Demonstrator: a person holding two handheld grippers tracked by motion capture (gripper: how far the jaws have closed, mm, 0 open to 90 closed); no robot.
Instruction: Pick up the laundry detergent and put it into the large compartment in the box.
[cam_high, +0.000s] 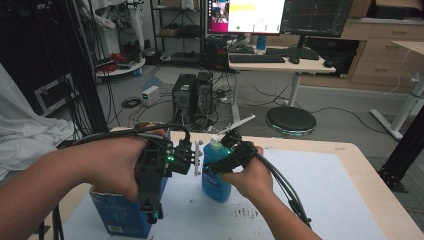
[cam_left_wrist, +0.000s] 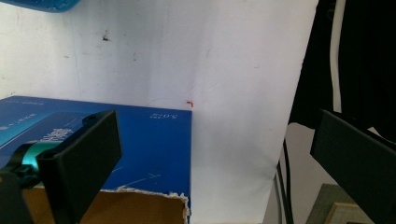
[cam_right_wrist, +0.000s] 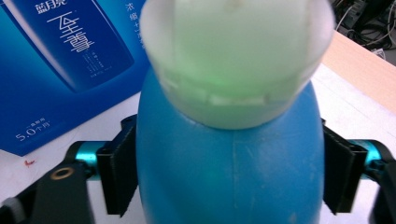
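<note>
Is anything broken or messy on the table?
Yes. The blue cardboard box has a ragged, torn edge where brown card shows through. The white table cover has dark smudges and a small red mark. The blue bottle stands upright between the right gripper pads, and nothing looks spilled.

A lab or tech workroom: monitors (cam_high: 277, 15) on a desk (cam_high: 280, 64) at the top of the frame, computer towers (cam_high: 192, 97) and loose cables (cam_high: 131, 102) on the floor, equipment shelves (cam_high: 172, 30) upper left.
</note>
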